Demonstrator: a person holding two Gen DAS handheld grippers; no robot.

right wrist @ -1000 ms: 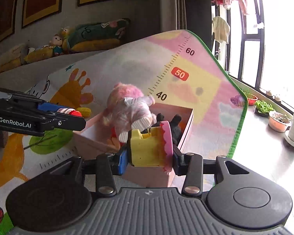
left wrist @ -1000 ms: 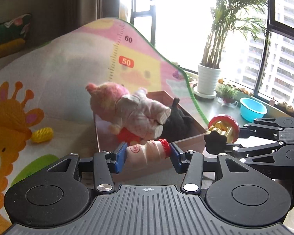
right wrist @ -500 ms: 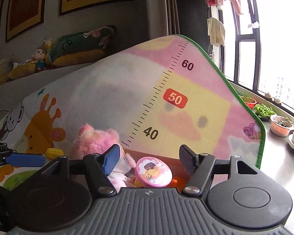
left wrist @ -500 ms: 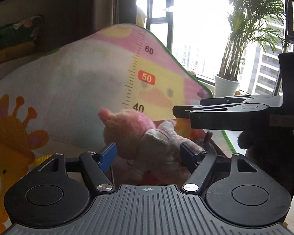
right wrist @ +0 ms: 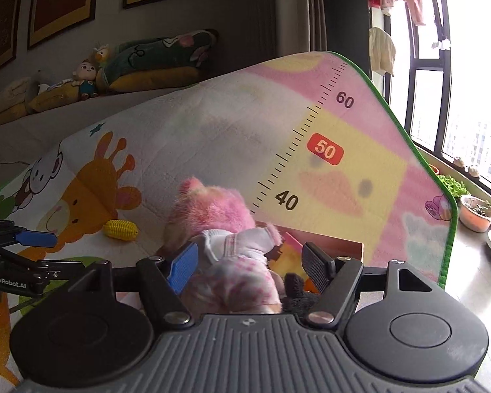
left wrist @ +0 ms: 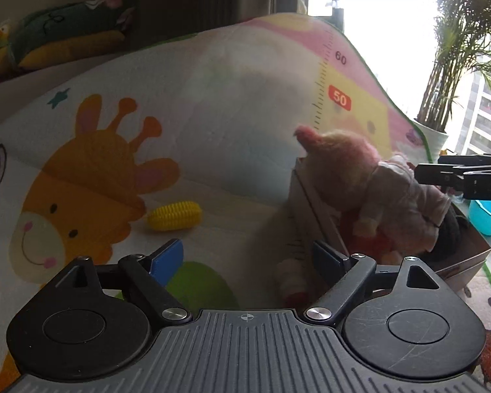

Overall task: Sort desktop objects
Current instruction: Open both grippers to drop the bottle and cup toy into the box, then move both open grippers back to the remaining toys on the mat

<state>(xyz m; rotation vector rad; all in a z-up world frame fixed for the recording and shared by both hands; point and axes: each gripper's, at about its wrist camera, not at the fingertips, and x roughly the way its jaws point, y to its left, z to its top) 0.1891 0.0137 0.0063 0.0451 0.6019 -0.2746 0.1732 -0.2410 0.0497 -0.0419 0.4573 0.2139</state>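
A brown box (left wrist: 314,203) on the play mat holds a pink plush toy (left wrist: 360,177), a black item (left wrist: 448,235) and red things. My left gripper (left wrist: 247,258) is open and empty, just left of the box's near corner. Low between its fingers is a blurred white bottle with a red end (left wrist: 293,283); I cannot tell whether it is inside the box. A yellow corn toy (left wrist: 175,216) lies on the mat to the left. My right gripper (right wrist: 249,267) is open over the plush toy (right wrist: 219,209), with a yellow and pink toy (right wrist: 291,255) in the box (right wrist: 327,240) below.
The play mat (right wrist: 212,131) curls up behind the box. Plant pots (right wrist: 478,216) and a blue bowl (left wrist: 484,216) stand on the floor by the window at right. Cushions and dolls (right wrist: 81,75) line the back ledge. The left gripper (right wrist: 32,239) shows at the right wrist view's left edge.
Both grippers opened. The left let go of the bottle and swung left toward the corn. The right let go of the yellow and pink toy, which now lies in the box.
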